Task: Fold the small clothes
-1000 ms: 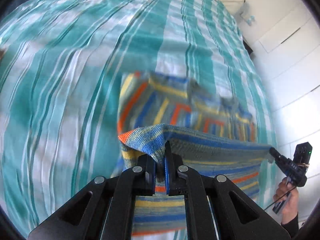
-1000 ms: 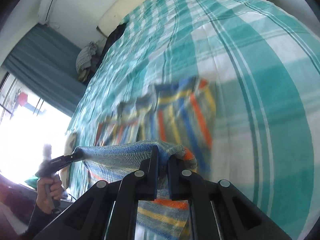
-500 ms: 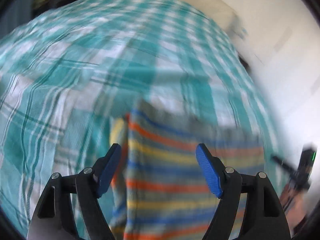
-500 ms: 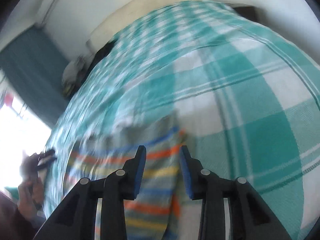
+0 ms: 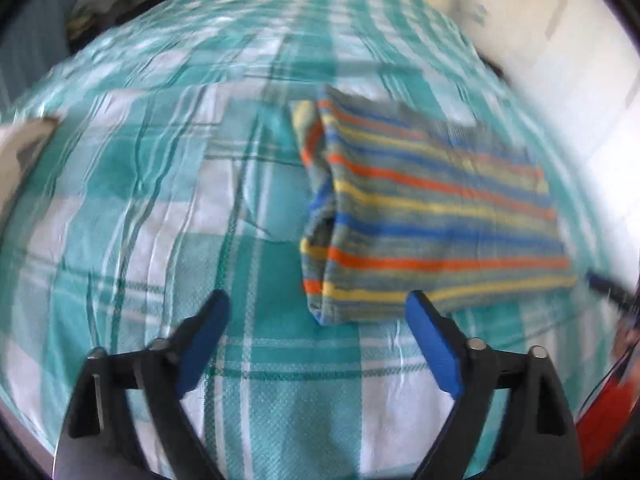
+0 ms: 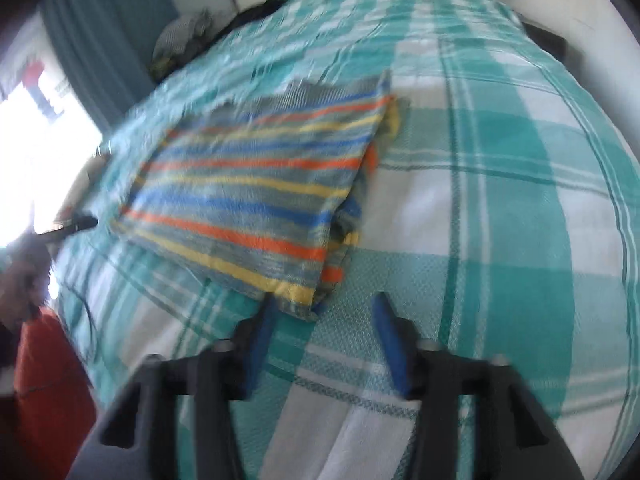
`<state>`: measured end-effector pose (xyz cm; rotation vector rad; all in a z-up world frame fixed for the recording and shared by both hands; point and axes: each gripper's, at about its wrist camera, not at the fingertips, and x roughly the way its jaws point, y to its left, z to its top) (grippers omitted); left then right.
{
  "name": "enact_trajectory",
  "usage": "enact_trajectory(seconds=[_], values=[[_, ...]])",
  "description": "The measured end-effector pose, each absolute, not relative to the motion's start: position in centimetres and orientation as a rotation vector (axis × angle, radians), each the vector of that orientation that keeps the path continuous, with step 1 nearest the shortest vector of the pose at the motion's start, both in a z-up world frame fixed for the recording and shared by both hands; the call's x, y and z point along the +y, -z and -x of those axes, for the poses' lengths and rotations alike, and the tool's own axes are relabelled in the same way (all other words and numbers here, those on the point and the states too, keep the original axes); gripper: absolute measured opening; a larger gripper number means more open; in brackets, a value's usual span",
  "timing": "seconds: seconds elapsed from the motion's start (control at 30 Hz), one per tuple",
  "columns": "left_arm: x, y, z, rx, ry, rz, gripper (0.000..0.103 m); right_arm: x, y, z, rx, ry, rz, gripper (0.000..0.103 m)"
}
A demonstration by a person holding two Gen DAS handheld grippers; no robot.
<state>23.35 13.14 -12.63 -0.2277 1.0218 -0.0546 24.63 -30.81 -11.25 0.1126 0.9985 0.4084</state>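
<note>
A small garment with blue, orange and yellow stripes lies folded flat on the teal and white checked bedspread. My left gripper hovers just short of its near left corner, jaws opening wide, pads touching nothing. In the right wrist view the garment spreads to the left. My right gripper sits at its near right corner with jaws opening and nothing pinched between them. Each gripper shows blurred at the edge of the other's view: the right gripper and the left gripper.
A heap of clothes and dark things lies at the bed's far end by a teal curtain and a bright window. A white wall runs along the right. The person's orange-red clothing is close on the left.
Both grippers held the garment's edge up, shut on it. They have let go, opened and drawn back toward the near side. The garment now lies folded over on the bed.
</note>
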Motion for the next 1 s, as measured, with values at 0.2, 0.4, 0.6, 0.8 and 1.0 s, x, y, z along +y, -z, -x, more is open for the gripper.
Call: enact_trajectory(seconds=[0.2,0.4,0.6,0.8,1.0], values=[[11.1,16.8,-25.5,1.129,0.044,0.311,0.091,-31.2,14.6,-26.3,1.058,-0.399,-0.401,0.067],[11.4,16.9,-26.3,1.11,-0.014,0.439,0.005,-30.3,15.1,-26.8,1.069,-0.368,-0.472,0.007],[13.2,14.6,-23.6,1.099,0.03,0.389,0.004,-31.1,11.4,-24.2,1.077,-0.374,-0.419,0.005],[13.1,17.5,-23.4,1.156,0.01,0.353,0.005,-31.9,15.8,-23.5,1.174,-0.342,-0.447,0.005],[13.8,15.0,-21.0,1.108,-0.03,0.335,0.044,-32.2,15.1,-22.9,1.114,-0.336,-0.482,0.021]])
